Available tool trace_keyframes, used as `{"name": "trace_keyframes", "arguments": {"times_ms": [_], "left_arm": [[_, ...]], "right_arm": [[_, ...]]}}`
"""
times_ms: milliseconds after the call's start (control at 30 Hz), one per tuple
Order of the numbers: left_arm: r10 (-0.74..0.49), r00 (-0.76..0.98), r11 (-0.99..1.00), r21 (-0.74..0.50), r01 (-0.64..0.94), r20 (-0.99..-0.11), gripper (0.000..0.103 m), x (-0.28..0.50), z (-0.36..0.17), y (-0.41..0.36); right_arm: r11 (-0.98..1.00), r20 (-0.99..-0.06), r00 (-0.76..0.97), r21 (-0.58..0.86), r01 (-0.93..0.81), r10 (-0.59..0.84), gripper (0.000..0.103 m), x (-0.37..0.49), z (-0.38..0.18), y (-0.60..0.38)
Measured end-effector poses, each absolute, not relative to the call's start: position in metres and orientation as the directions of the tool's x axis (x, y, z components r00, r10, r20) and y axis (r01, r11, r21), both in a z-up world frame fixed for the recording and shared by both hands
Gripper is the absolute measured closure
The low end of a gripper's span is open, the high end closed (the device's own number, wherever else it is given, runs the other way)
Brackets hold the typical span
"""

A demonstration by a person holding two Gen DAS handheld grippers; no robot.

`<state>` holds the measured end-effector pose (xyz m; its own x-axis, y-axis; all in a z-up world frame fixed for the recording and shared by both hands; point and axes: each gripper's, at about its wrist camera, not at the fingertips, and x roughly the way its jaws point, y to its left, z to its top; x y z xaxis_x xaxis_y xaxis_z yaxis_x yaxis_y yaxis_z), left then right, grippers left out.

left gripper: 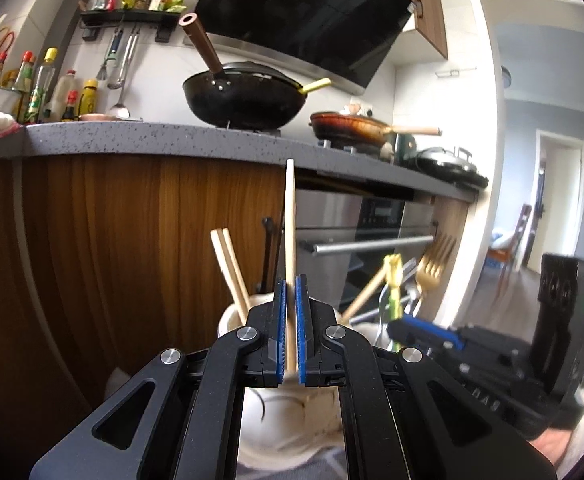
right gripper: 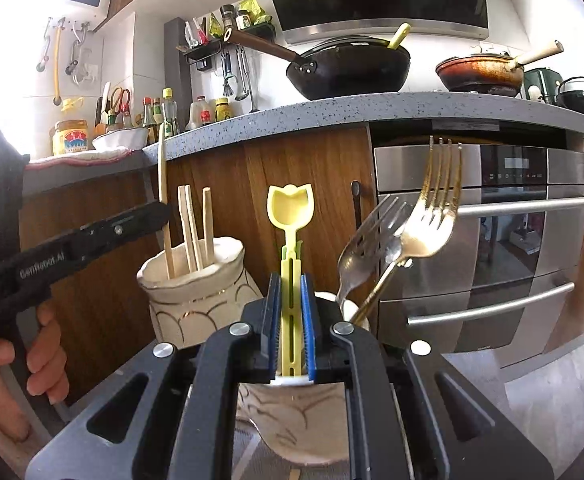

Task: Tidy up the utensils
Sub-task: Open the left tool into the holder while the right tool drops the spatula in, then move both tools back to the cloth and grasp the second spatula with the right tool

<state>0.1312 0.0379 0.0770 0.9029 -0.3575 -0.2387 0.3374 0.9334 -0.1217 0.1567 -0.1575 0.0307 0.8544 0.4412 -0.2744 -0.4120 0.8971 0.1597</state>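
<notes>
The left hand-held gripper (left gripper: 290, 320) is clamped on a single upright chopstick (left gripper: 290, 216), its lower end over a cream holder (right gripper: 195, 280) just below. The right hand-held gripper (right gripper: 291, 320) is clamped on the stem of a yellow tulip-shaped spoon (right gripper: 290, 208), which stands upright over a second cream holder (right gripper: 292, 420). Beside it, a silver fork (right gripper: 366, 240) and a gold fork (right gripper: 432, 216) lean out of that second holder. In the first holder stand three more chopsticks (right gripper: 191, 228). Behind are wooden cabinet doors and an oven (right gripper: 492, 220). On the worktop (right gripper: 332, 112) above sit a black wok (right gripper: 348, 68) and a brown pan (right gripper: 480, 72).
</notes>
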Motion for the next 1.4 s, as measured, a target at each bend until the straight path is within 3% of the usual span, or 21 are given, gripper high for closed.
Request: {"name": "trace_keyframes", "arguments": {"times_ms": [167,333,400,533,600,767,900,1000,1200,1400], "left_arm": [[-0.351,0.896,0.936,-0.093,0.338,-0.273,0.098,0.127,0.070,0.031],[-0.333,0.898,0.943,-0.089,0.321,-0.287,0.091,0.124,0.066,0.032],[-0.322,0.903,0.947,-0.085,0.311,-0.286,0.084,0.120,0.065,0.033],[-0.311,0.906,0.950,-0.089,0.298,-0.286,0.079,0.113,0.064,0.037],[-0.303,0.910,0.953,-0.093,0.288,-0.284,0.067,0.109,0.063,0.040],[-0.280,0.918,0.960,-0.091,0.265,-0.280,0.052,0.097,0.060,0.044],[-0.250,0.928,0.968,-0.077,0.237,-0.275,0.028,0.084,0.056,0.043],[-0.216,0.938,0.976,-0.061,0.207,-0.271,0.015,0.074,0.052,0.042],[-0.174,0.940,0.985,-0.041,0.169,-0.294,0.009,0.056,0.040,0.040],[-0.143,0.926,0.989,-0.026,0.143,-0.349,0.008,0.044,0.025,0.036]], "right_arm": [[0.903,-0.292,0.855,0.157,-0.399,0.429,0.093,0.156,0.027,-0.159],[0.904,-0.302,0.853,0.158,-0.397,0.427,0.091,0.155,0.025,-0.159],[0.903,-0.296,0.853,0.160,-0.399,0.430,0.076,0.151,0.026,-0.160],[0.905,-0.269,0.865,0.161,-0.393,0.423,0.073,0.140,0.032,-0.167],[0.904,-0.258,0.868,0.178,-0.388,0.424,0.067,0.133,0.034,-0.173],[0.909,-0.251,0.876,0.189,-0.372,0.411,0.046,0.117,0.039,-0.184],[0.908,-0.251,0.877,0.203,-0.365,0.409,0.028,0.104,0.041,-0.191],[0.915,-0.263,0.880,0.198,-0.353,0.396,0.020,0.095,0.039,-0.196],[0.930,-0.296,0.885,0.191,-0.314,0.360,0.007,0.079,0.030,-0.211],[0.937,-0.354,0.871,0.200,-0.285,0.340,0.005,0.075,0.017,-0.222]]}}
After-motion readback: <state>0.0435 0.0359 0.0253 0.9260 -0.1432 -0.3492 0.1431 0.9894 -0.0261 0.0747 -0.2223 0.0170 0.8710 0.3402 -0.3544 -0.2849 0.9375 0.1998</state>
